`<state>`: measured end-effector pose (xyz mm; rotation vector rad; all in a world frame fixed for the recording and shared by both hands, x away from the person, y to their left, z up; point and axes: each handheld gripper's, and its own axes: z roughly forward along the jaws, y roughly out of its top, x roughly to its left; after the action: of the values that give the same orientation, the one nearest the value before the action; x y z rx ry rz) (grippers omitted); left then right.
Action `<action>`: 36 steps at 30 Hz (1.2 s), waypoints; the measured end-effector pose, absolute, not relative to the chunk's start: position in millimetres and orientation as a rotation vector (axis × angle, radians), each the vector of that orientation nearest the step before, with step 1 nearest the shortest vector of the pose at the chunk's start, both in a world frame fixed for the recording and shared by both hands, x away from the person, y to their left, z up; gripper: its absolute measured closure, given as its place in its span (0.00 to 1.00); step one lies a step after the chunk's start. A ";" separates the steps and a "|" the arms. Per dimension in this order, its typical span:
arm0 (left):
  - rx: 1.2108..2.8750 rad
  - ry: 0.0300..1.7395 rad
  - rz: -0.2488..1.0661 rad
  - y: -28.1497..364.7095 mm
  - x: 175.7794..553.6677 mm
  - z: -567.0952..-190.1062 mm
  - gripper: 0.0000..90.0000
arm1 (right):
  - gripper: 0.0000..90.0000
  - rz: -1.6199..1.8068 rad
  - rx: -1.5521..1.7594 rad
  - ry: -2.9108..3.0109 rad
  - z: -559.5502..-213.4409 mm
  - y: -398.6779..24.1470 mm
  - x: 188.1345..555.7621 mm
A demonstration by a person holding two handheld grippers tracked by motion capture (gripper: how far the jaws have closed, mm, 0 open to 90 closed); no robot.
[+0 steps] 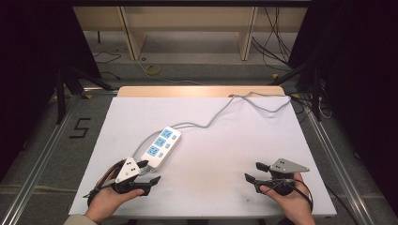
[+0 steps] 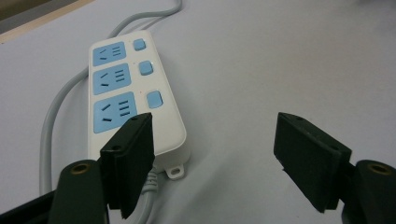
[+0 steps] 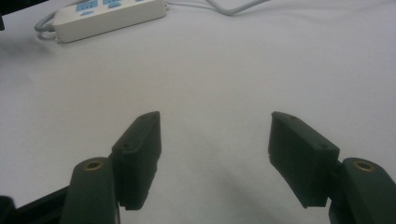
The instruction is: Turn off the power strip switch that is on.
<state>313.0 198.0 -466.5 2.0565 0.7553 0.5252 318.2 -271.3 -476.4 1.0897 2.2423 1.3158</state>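
Right now my left gripper hangs with jaws spread wide, nothing between them, just beside the near end of the power strip lying on the white table. My right gripper gapes empty, well apart.

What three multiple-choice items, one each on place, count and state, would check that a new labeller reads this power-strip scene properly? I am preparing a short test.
1. Which gripper is the power strip nearest to?
A. left gripper
B. right gripper
C. midway between both

2. How many blue socket faces does the power strip have?
A. two
B. three
C. four

3. How do the left gripper jaws stand?
A. shut on the cord
B. shut on nothing
C. open, holding nothing

Answers:
1 A: in the high view the strip's end lies right by the left gripper; the right gripper is far off.
2 B: three blue faces show in a row.
3 C: bare tabletop shows between the jaws.
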 end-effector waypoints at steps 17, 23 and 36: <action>1.996 0.786 0.610 200.8 312.9 -456.0 0.86 | 0.39 1.305 1.085 2.258 -477.3 -268.7 318.7; 2.019 0.811 0.629 199.8 315.2 -451.8 0.99 | 0.39 1.305 1.083 2.262 -477.8 -266.9 318.8; 1.988 0.932 0.599 195.3 330.6 -440.0 0.99 | 0.39 1.284 1.071 2.277 -478.4 -264.2 319.1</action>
<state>330.6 195.3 -440.0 1.9880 0.9320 0.5988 319.1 -264.2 -478.4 1.0710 2.2771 1.2843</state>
